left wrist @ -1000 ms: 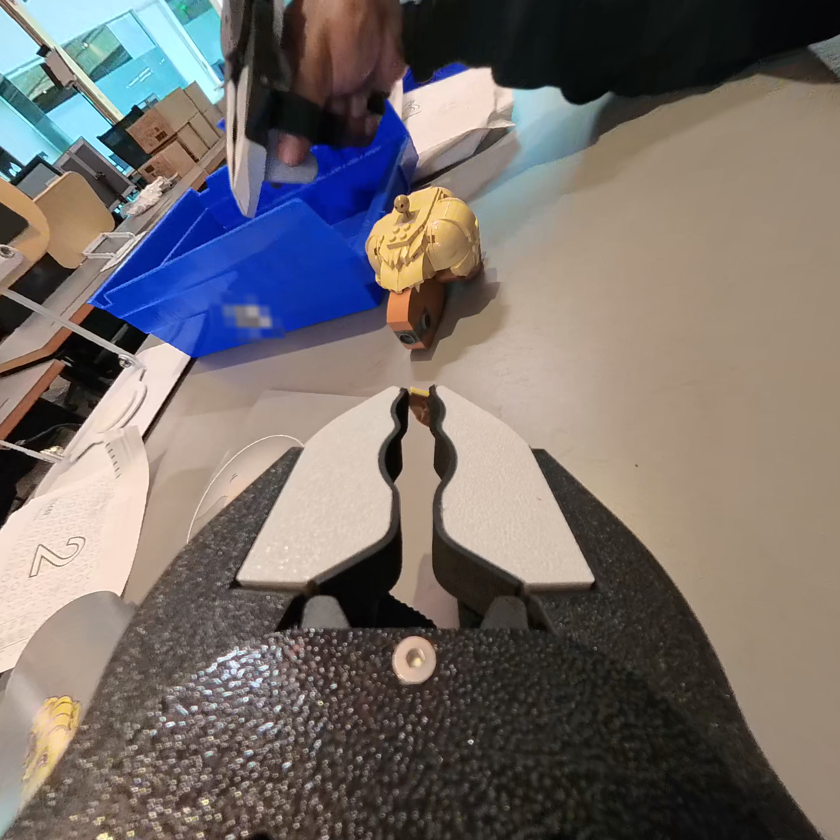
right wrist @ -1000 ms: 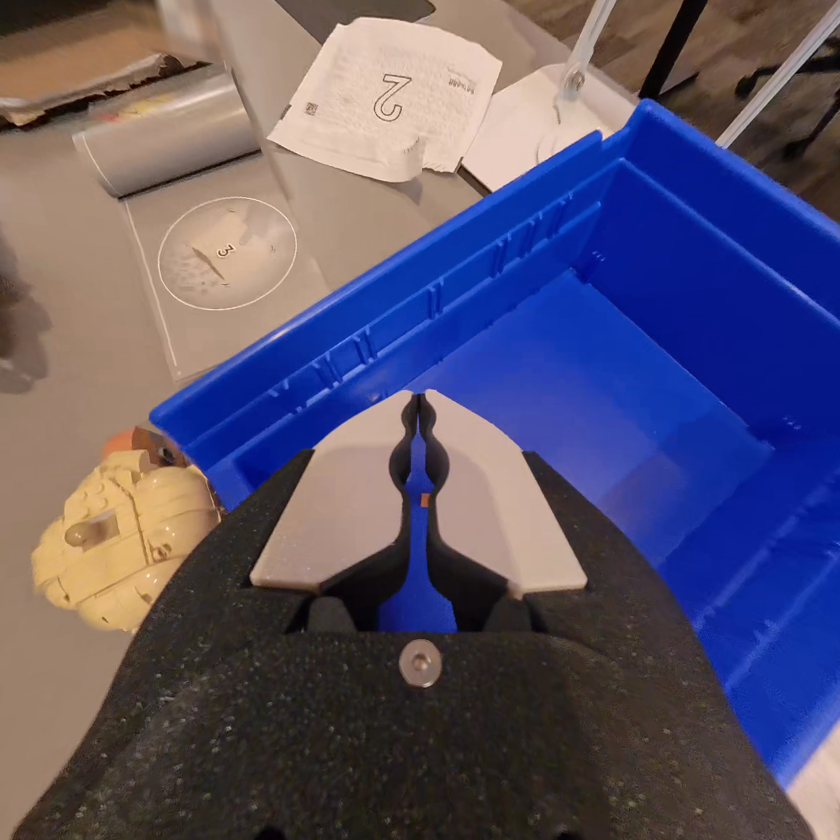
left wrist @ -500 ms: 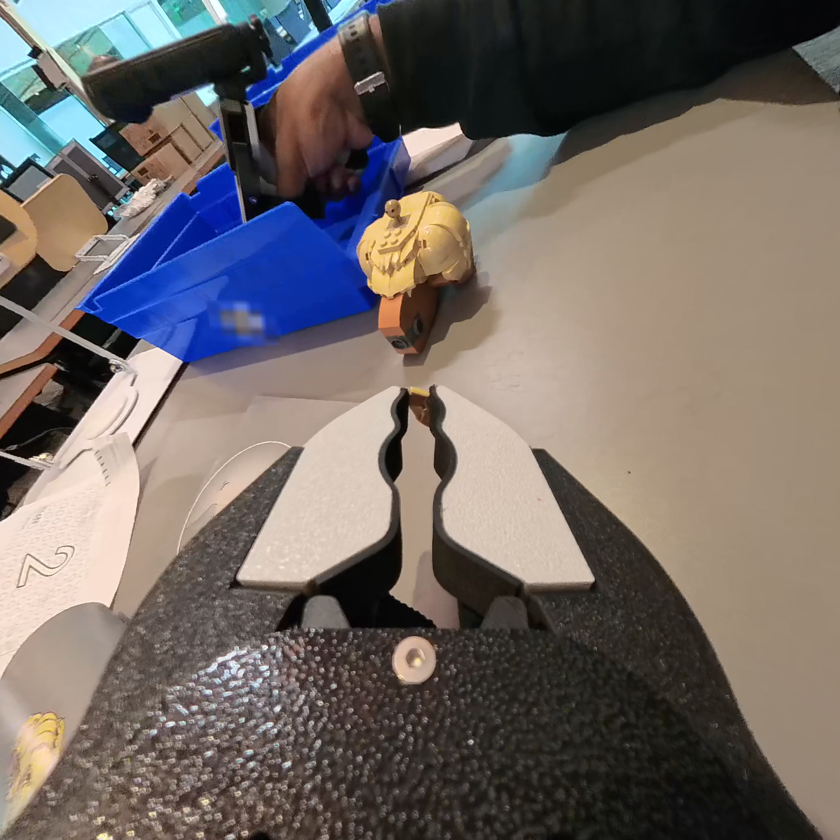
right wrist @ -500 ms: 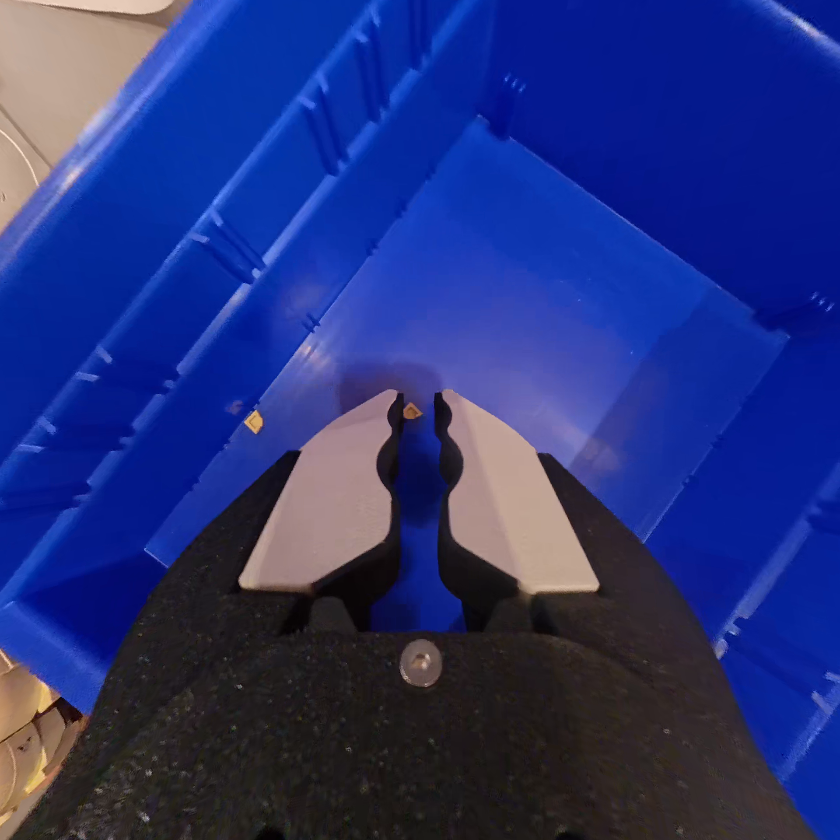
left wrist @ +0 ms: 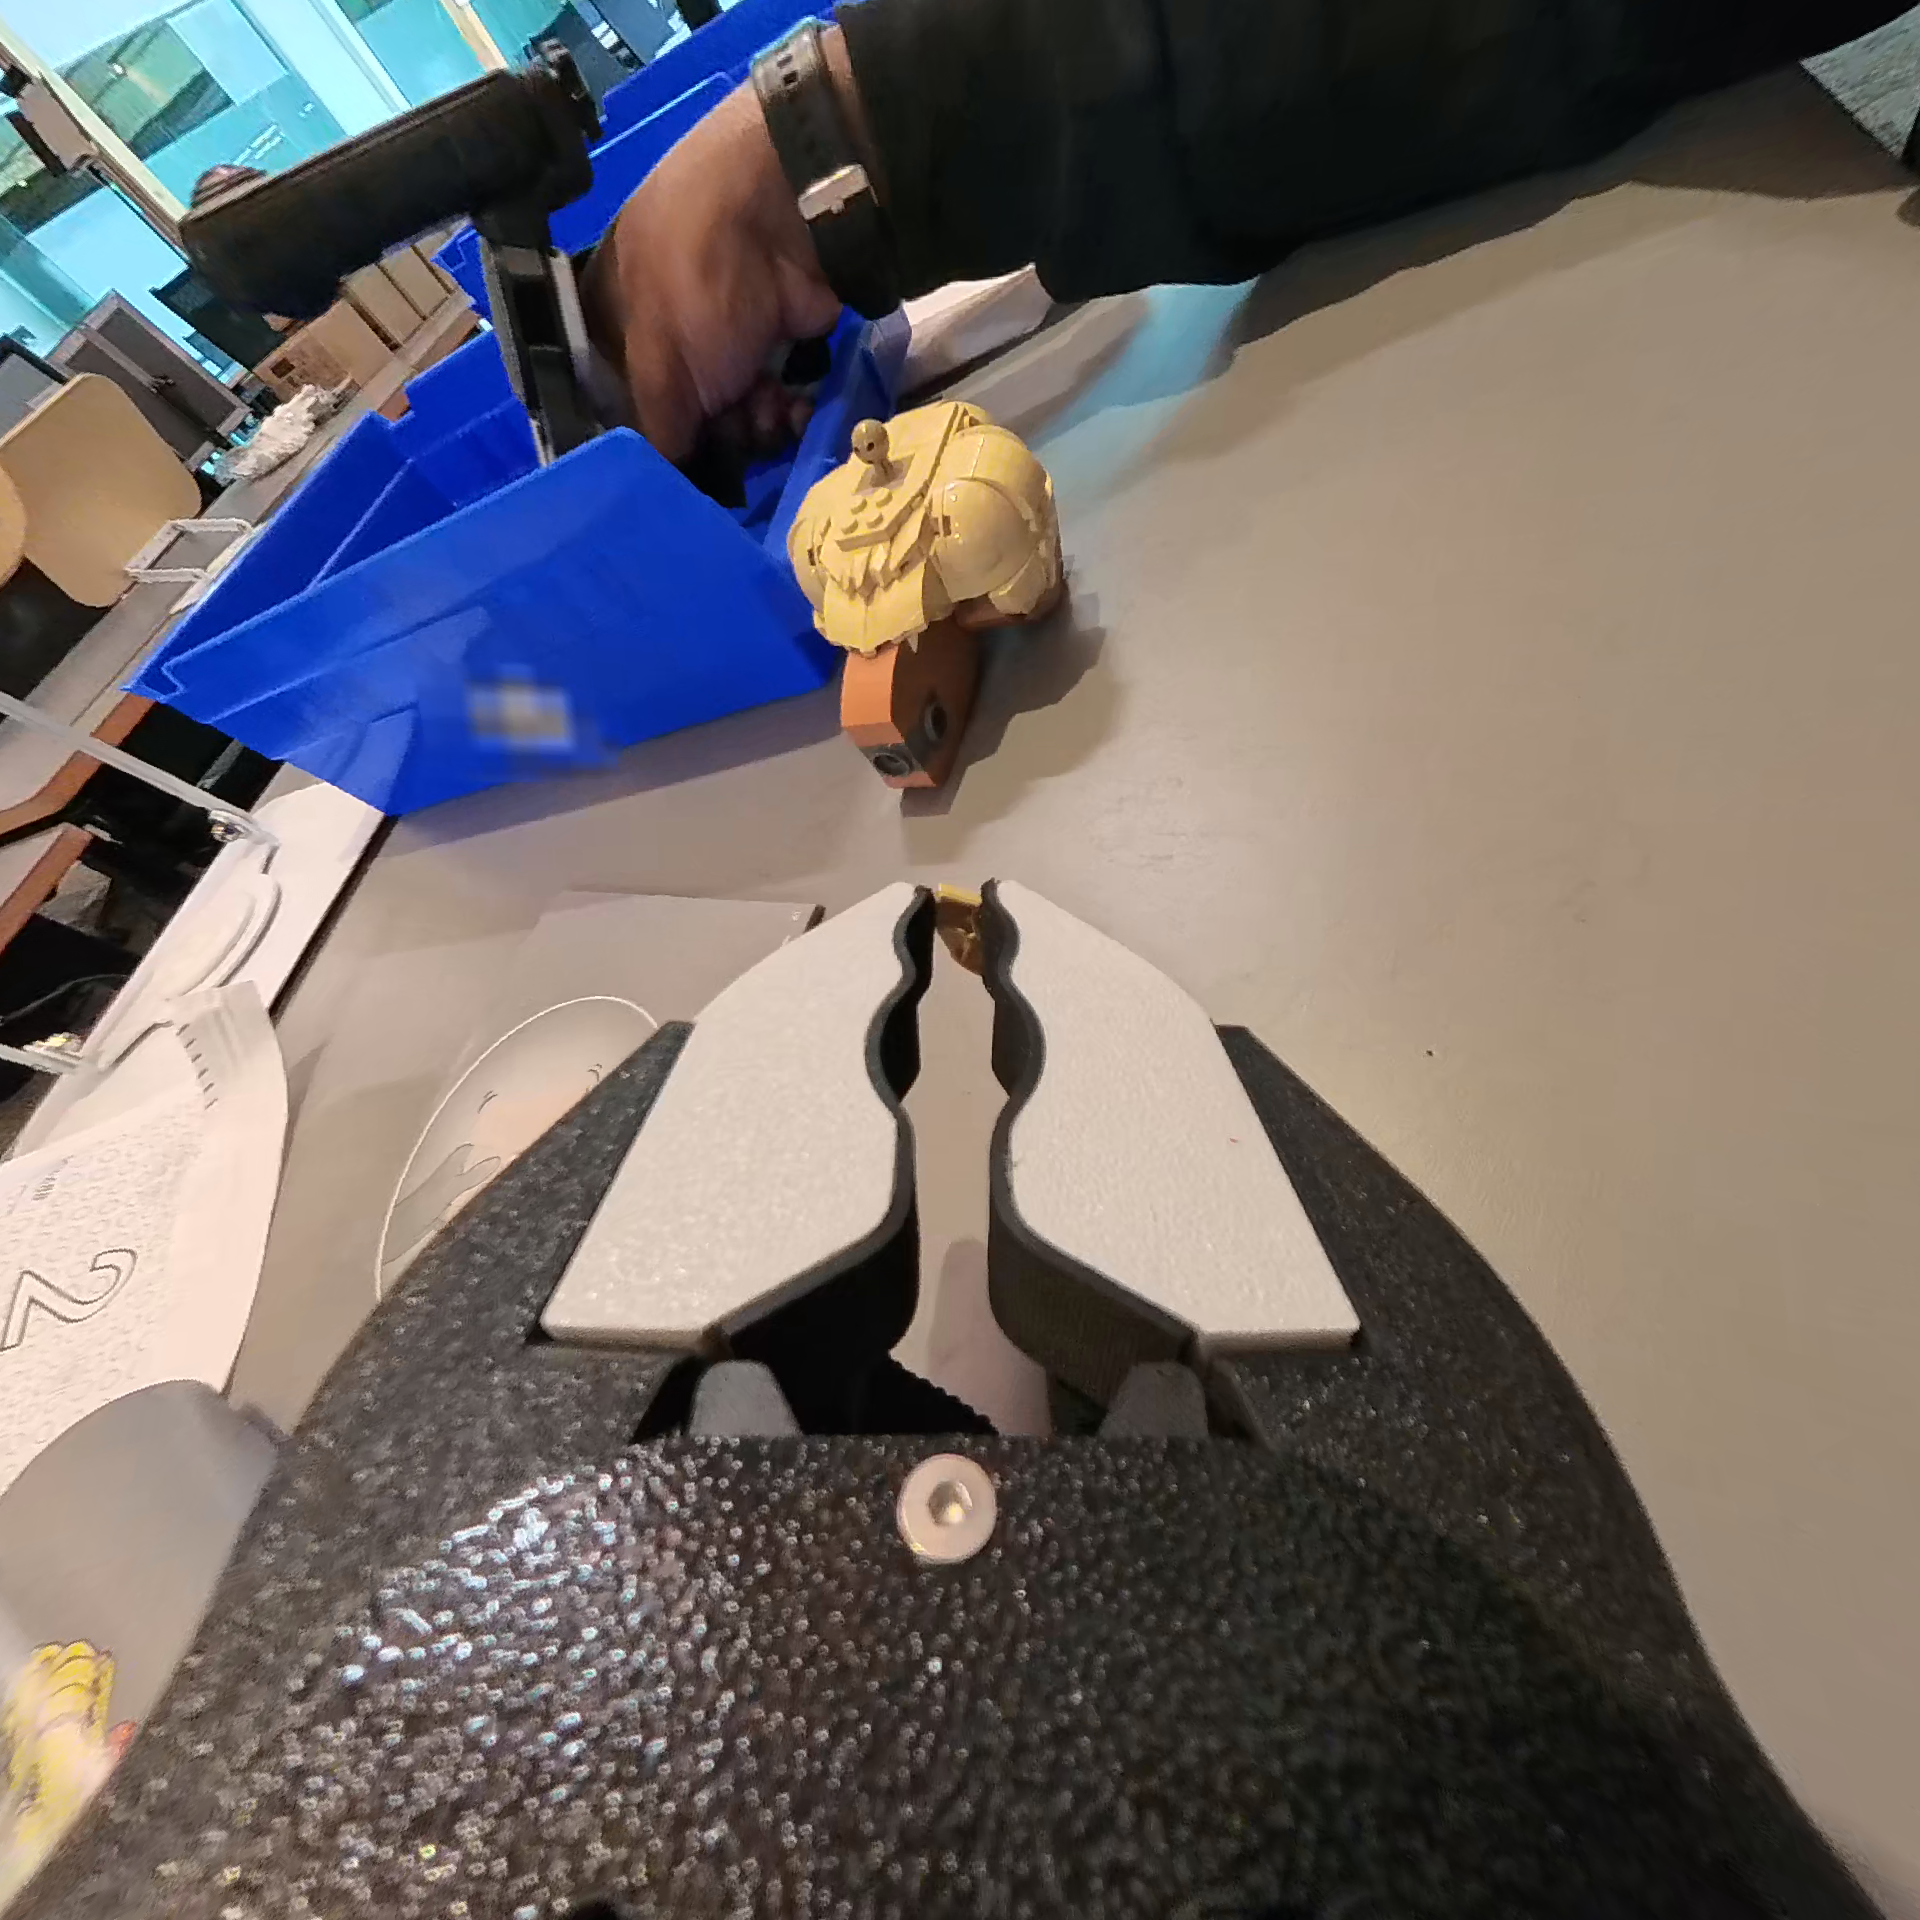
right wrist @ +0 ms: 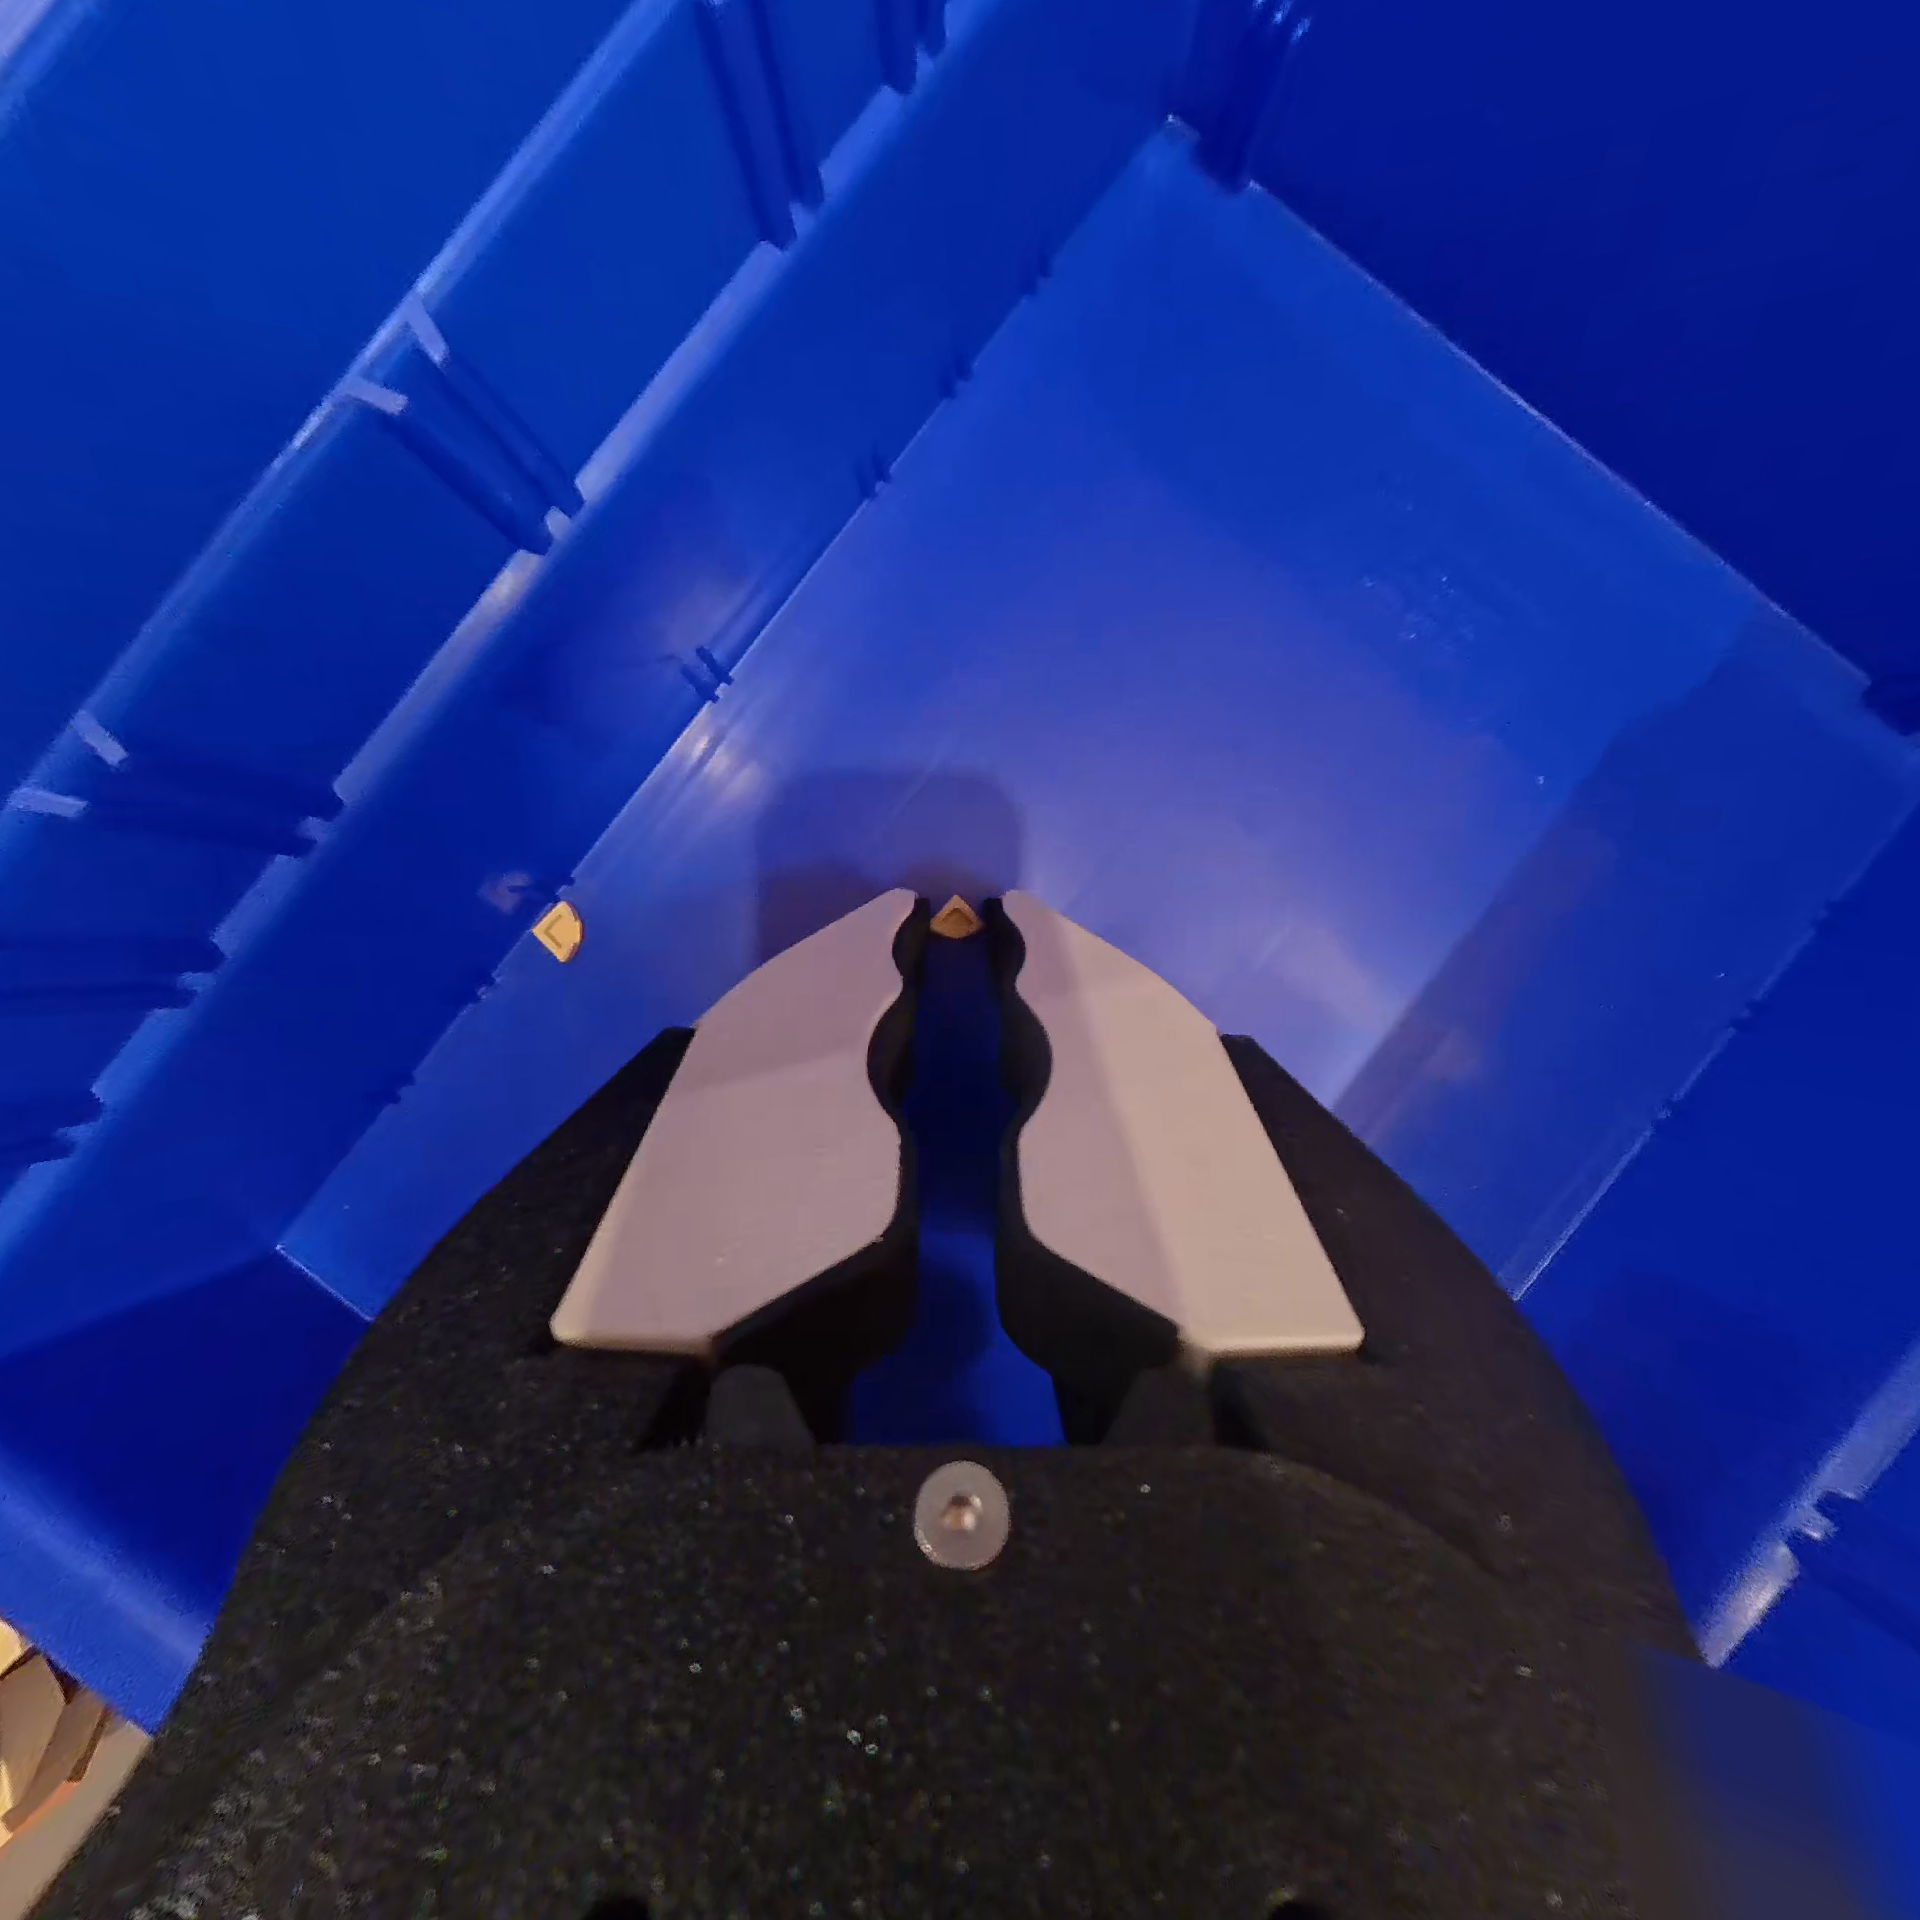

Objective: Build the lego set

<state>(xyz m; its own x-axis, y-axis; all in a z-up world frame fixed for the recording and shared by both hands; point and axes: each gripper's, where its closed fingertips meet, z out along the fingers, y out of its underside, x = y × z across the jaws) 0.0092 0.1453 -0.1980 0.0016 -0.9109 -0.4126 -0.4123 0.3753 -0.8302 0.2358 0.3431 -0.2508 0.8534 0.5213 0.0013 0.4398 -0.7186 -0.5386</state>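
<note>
Meanwhile, left tongs [left wrist: 958, 906] pinching a small tan piece [left wrist: 960, 920] above the worktop [left wrist: 1455, 831]; right tongs [right wrist: 951, 914] narrowly parted inside the blue bin [right wrist: 1247, 520], a tan chip [right wrist: 952, 918] between their tips, grip uncertain.

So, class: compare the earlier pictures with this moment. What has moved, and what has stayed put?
The right gripper went from above the blue bin down to its floor, and its jaws parted around a small tan piece. The left gripper kept its small tan piece clamped. The toy figure stayed on the table.
</note>
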